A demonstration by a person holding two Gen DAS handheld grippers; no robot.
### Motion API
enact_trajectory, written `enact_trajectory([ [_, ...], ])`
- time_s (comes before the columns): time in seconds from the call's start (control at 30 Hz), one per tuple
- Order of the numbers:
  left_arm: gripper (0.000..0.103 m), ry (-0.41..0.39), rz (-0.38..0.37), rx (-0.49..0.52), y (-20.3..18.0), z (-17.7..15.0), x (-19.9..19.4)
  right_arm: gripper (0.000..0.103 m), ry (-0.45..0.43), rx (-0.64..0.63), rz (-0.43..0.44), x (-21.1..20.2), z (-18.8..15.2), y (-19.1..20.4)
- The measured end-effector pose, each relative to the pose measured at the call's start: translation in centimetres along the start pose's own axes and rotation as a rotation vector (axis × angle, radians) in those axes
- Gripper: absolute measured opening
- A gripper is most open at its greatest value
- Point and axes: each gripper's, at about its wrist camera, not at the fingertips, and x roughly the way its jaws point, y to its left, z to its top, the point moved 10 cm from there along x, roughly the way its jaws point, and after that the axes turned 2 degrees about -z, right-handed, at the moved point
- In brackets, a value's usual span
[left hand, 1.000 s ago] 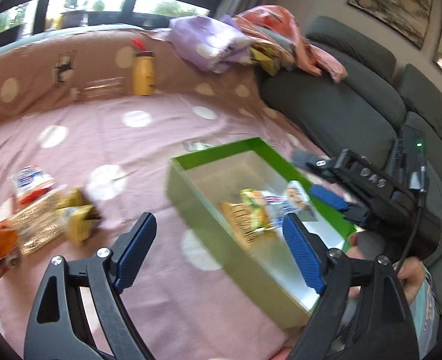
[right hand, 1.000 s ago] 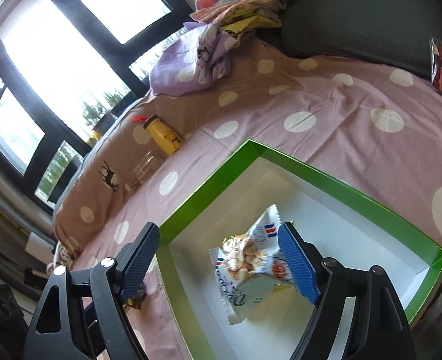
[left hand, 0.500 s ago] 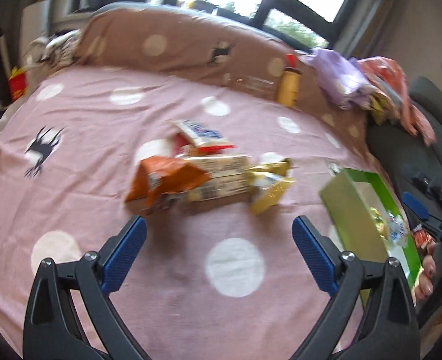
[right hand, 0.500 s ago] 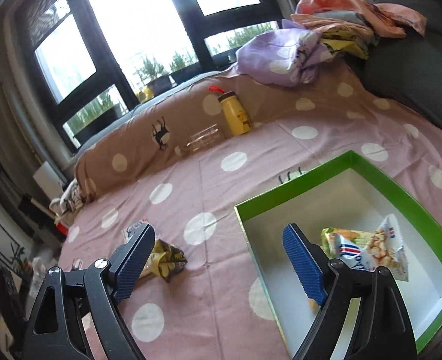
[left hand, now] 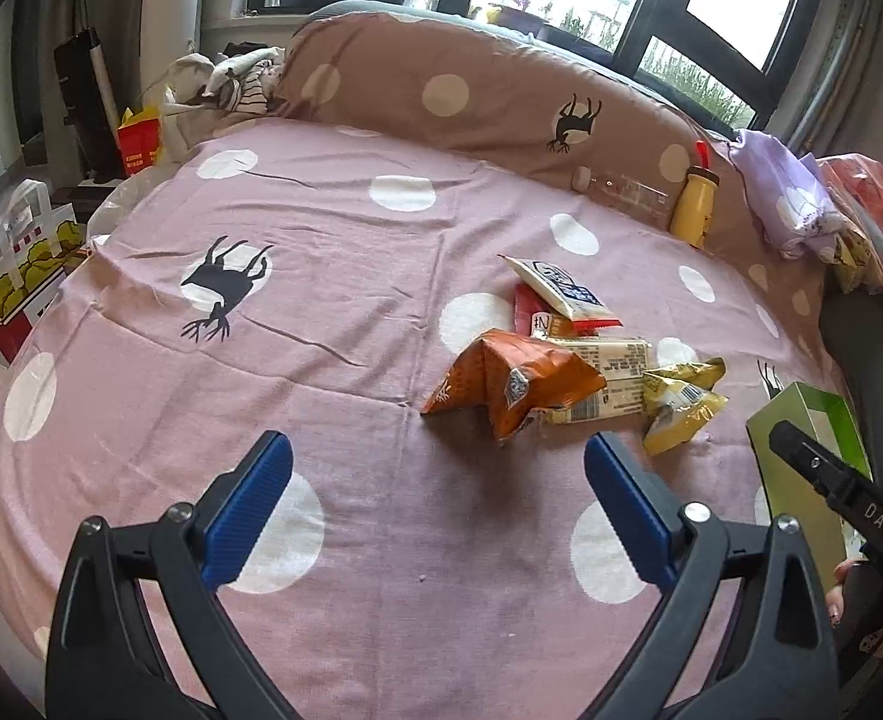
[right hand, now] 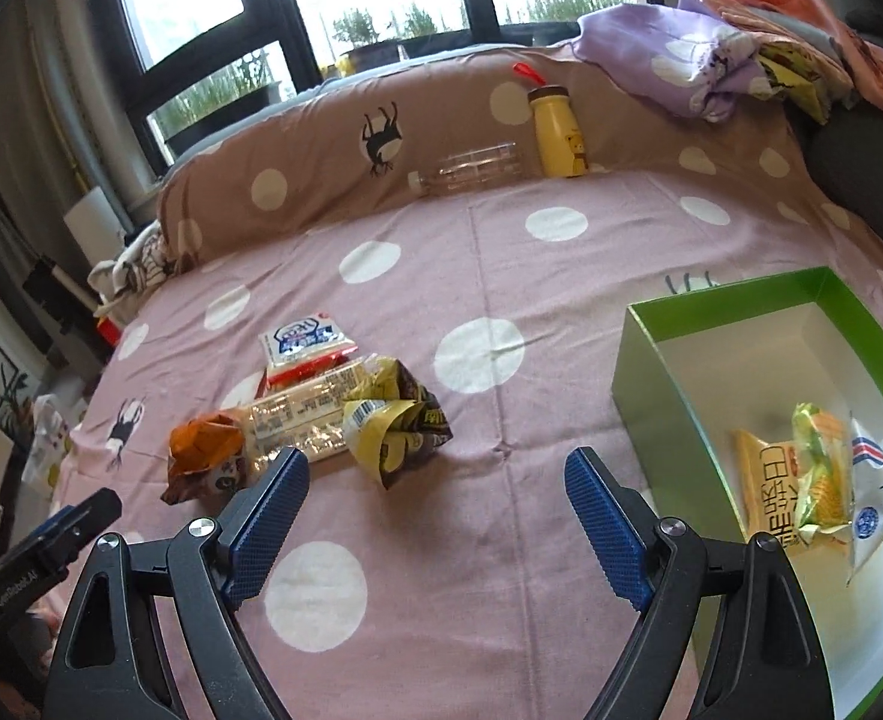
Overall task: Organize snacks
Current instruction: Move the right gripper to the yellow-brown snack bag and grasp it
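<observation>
Orange snack bag (left hand: 513, 381) lies just beyond the left gripper's (left hand: 438, 507) spread, empty fingers (left hand: 248, 504).

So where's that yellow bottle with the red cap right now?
The yellow bottle stands upright at the far edge of the pink spotted sheet, against the brown pillow, beside a clear plastic bottle lying on its side.

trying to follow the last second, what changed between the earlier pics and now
Both hand-held grippers swung away from the green box toward the loose snack pile: the left hand-held gripper now faces the orange bag, and the right hand-held gripper has backed out of the box. Nothing was grasped or released. Both remain open and empty; the packets in the box stayed put.
</observation>
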Motion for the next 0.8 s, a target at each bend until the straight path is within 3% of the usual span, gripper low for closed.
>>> enact_trajectory([
  [0.27, 0.099, 0.019, 0.006, -0.022, 1.0, 0.2, 0.2, 0.087, 0.103, 0.006, -0.004, 2.3, -0.2, 1.5],
  [0.53, 0.1, 0.05, 0.009, -0.058, 1.7, 0.0, 0.7, 0.087, 0.158, 0.021, -0.021, 5.0, 3.8, 2.0],
  [0.8, 0.1, 0.067, 0.037, -0.029, 1.5, -0.4, 1.3, 0.087, 0.243, -0.032, -0.01, 10.0, 1.3, 2.9],
])
